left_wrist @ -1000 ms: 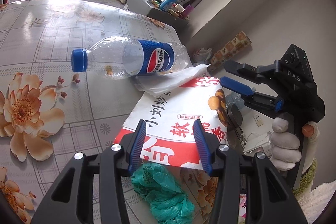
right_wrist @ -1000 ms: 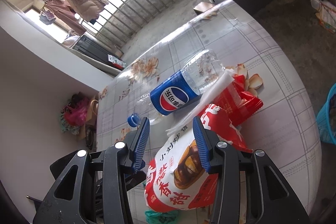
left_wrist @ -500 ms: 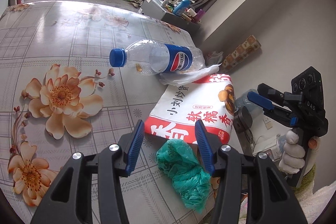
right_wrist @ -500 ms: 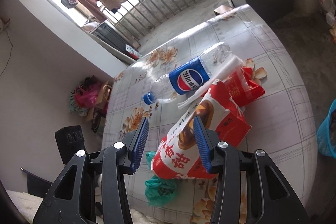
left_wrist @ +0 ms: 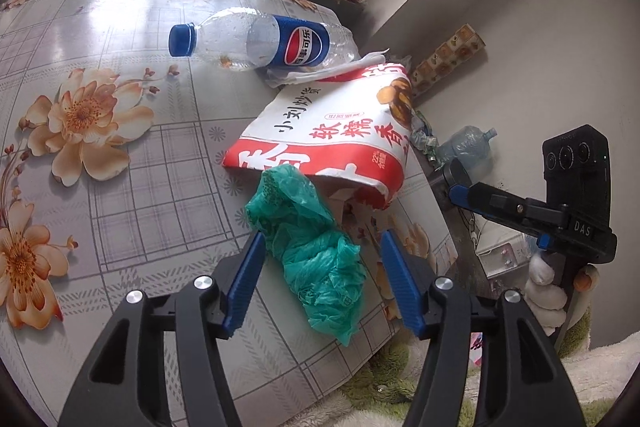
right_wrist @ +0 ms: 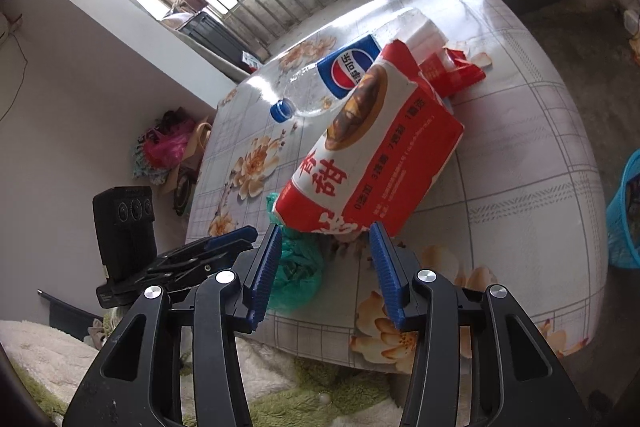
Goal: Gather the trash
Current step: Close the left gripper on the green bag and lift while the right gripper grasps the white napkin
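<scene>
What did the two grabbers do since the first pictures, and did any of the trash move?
Both grabbers pulled back toward the near table edge. The left gripper now has the green plastic bag between its fingers; its jaws have just been opening and do not press it. The right gripper is open in front of the red and white snack bag, holding nothing. The bottle and the bags lie where they were.

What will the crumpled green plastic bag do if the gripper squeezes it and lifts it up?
The green plastic bag is thin, crumpled film, so it will probably squash flat between the pads and hang floppy. It looks empty, so it is likely very light. One end lies against the red and white snack bag, which may get nudged.
</scene>
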`<control>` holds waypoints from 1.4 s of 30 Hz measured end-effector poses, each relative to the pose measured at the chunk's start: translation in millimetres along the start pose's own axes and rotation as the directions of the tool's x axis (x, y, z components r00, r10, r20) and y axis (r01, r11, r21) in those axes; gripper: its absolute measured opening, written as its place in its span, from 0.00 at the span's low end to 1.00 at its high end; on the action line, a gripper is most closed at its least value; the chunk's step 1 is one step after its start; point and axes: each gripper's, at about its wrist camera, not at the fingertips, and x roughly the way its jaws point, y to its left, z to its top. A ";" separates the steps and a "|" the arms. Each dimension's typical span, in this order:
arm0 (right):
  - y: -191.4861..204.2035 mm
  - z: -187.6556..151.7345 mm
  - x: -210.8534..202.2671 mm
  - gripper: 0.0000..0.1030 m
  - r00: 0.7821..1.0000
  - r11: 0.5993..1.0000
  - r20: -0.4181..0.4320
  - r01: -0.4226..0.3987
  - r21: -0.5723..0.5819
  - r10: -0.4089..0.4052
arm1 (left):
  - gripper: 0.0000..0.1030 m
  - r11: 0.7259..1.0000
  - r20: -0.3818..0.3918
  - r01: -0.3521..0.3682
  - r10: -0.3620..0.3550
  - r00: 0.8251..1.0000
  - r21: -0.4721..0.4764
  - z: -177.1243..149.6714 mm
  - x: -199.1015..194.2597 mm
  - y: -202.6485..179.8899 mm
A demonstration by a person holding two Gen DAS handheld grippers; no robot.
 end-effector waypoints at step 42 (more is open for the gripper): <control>-29.5 87.2 -29.9 0.52 0.978 0.989 0.198 0.045 0.138 -0.072 | 0.44 0.974 0.121 -0.109 0.135 0.983 -0.199 11.6 -32.8 71.3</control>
